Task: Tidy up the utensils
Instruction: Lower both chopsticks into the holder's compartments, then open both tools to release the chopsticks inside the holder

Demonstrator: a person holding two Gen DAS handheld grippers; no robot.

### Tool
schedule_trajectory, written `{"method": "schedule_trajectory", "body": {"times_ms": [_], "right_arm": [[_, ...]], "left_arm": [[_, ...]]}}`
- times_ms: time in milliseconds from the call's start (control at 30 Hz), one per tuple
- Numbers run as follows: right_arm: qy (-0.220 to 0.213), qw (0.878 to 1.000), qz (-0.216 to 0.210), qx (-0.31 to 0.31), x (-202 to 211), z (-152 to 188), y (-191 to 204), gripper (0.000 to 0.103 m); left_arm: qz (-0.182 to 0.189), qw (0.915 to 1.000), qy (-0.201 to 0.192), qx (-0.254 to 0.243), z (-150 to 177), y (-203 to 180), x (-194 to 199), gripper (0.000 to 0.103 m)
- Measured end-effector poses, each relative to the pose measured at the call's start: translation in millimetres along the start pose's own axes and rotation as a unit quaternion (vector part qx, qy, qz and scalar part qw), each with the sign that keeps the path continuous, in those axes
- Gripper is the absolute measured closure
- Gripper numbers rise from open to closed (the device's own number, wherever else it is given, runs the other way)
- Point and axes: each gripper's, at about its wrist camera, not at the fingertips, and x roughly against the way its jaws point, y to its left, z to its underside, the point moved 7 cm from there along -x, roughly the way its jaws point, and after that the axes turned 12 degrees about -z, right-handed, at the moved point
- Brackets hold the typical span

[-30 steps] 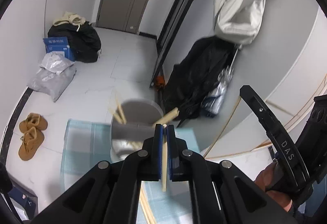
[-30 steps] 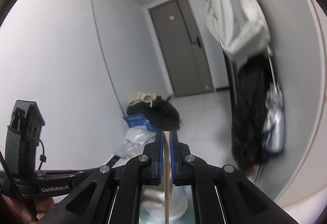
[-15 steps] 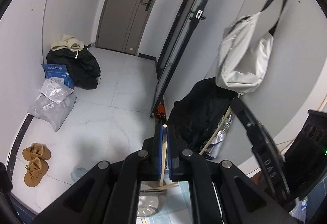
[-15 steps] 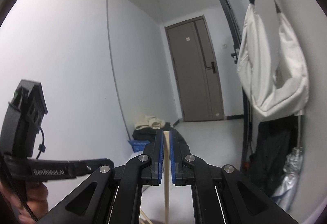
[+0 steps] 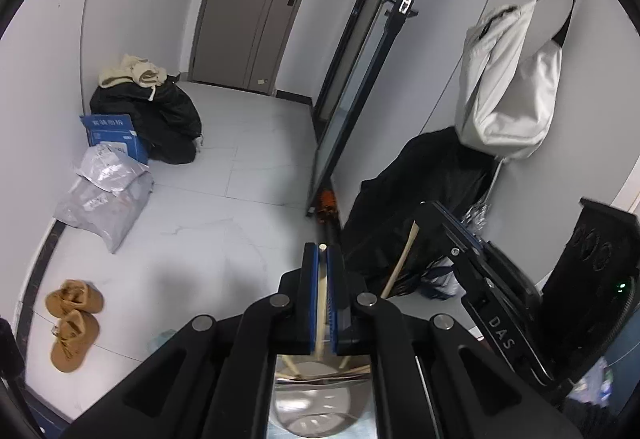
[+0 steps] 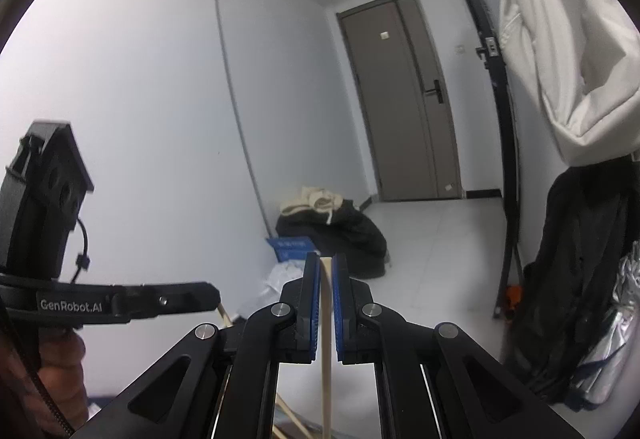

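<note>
In the left wrist view my left gripper (image 5: 322, 251) is shut on a pale wooden chopstick (image 5: 321, 303) that stands upright between the blue pads. Below it, a shiny metal utensil holder (image 5: 316, 399) with a few chopsticks (image 5: 291, 366) in it shows at the frame's bottom edge. To the right, my right gripper (image 5: 426, 217) holds a second chopstick (image 5: 400, 263). In the right wrist view my right gripper (image 6: 326, 259) is shut on that chopstick (image 6: 326, 339). The left gripper (image 6: 200, 293) reaches in from the left, held by a hand (image 6: 60, 363).
On the tiled floor are brown shoes (image 5: 72, 315), grey parcels (image 5: 104, 195), a blue box (image 5: 114, 133) and a black bag (image 5: 160, 119). On the right a white bag (image 5: 508, 87) hangs above a black coat (image 5: 420, 199). A grey door (image 6: 404, 99) closes the corridor.
Both grippers lifted away with their chopsticks. The metal holder slid from mid-frame to the bottom edge of the left wrist view and left the right wrist view. The right gripper drew closer.
</note>
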Motion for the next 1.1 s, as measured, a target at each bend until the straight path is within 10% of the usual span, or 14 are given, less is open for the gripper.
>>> {"method": "schedule_trajectory", "body": {"times_ms": [933,1100], "right_arm": [[0.103,0.994,0.029,0.016,17,75,14,0.095],[0.13,0.991,0.036,-0.019,23,88,5,0.095]], "left_arm": [[-0.044,0.9986,0.028,-0.008,53,7,-17,0.102],[-0.059,0.9974,0.04,-0.006,61,4,-15,0.083]]}}
